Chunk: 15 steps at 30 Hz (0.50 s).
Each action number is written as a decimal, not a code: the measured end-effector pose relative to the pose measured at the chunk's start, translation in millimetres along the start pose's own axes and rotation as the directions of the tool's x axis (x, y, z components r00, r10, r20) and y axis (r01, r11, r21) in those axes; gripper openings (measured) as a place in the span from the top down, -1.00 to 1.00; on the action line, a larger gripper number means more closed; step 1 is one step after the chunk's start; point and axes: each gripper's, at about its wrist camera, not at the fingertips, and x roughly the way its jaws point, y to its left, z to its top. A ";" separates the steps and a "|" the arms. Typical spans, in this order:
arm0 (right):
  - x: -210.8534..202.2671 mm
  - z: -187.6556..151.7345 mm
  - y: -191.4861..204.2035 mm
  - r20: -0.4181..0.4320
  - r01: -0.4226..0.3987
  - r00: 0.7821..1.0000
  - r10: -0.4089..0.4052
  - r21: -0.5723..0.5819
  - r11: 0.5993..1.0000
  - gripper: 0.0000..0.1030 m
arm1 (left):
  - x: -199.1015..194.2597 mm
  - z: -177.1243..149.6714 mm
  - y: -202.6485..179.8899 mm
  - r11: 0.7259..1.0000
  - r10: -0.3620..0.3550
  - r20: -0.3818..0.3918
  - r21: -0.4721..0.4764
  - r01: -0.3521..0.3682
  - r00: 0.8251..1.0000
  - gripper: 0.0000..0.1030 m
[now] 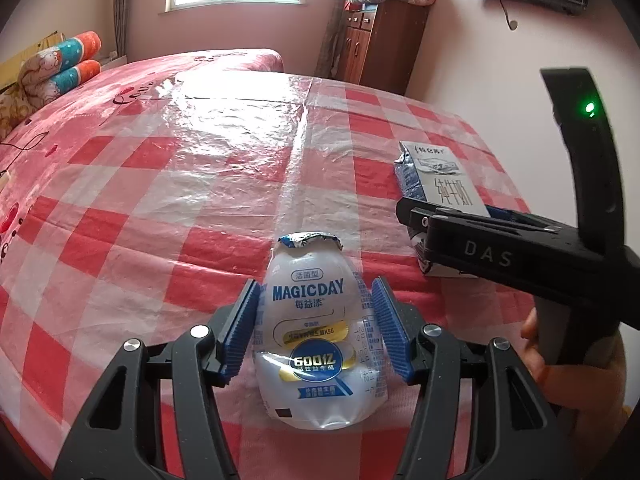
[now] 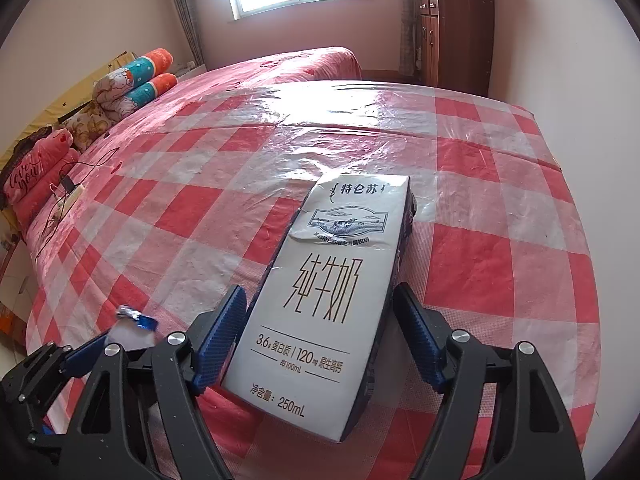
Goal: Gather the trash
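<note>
A white plastic yoghurt-drink bottle (image 1: 316, 332) with a torn foil top lies on the red-and-white checked tablecloth (image 1: 160, 208). My left gripper (image 1: 316, 284) is shut on its sides with both blue pads. A white 250 mL milk carton (image 2: 328, 280), dented near its top, lies flat on the cloth. My right gripper (image 2: 320, 289) straddles it. The left pad is close against the carton and a small gap shows at the right pad. In the left wrist view the carton (image 1: 436, 176) lies at the right under the other tool's black finger (image 1: 500, 248).
The cloth is covered with clear plastic film. A bed (image 2: 248, 76) with pillows (image 2: 132, 84) and a cable stands behind the table. A wooden cabinet (image 1: 380, 40) with folded blankets is by the back wall. A hand (image 1: 536, 344) grips the right tool.
</note>
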 end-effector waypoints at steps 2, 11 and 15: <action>-0.3 0.2 -1.2 0.001 -0.005 1.000 0.005 0.004 1.000 -0.45 | -6.6 0.1 4.7 1.000 -0.008 0.010 -0.007 0.008 1.000 -0.14; -9.8 -5.8 -0.1 -0.007 -0.009 1.000 0.009 0.002 1.000 -0.35 | -42.4 -3.3 40.9 1.000 0.023 0.044 -0.017 -0.022 0.999 -0.14; -19.4 -13.9 2.7 -0.029 -0.074 0.997 0.074 0.003 0.997 -0.34 | -55.6 -10.4 60.9 0.999 0.032 0.047 -0.035 -0.031 0.998 -0.14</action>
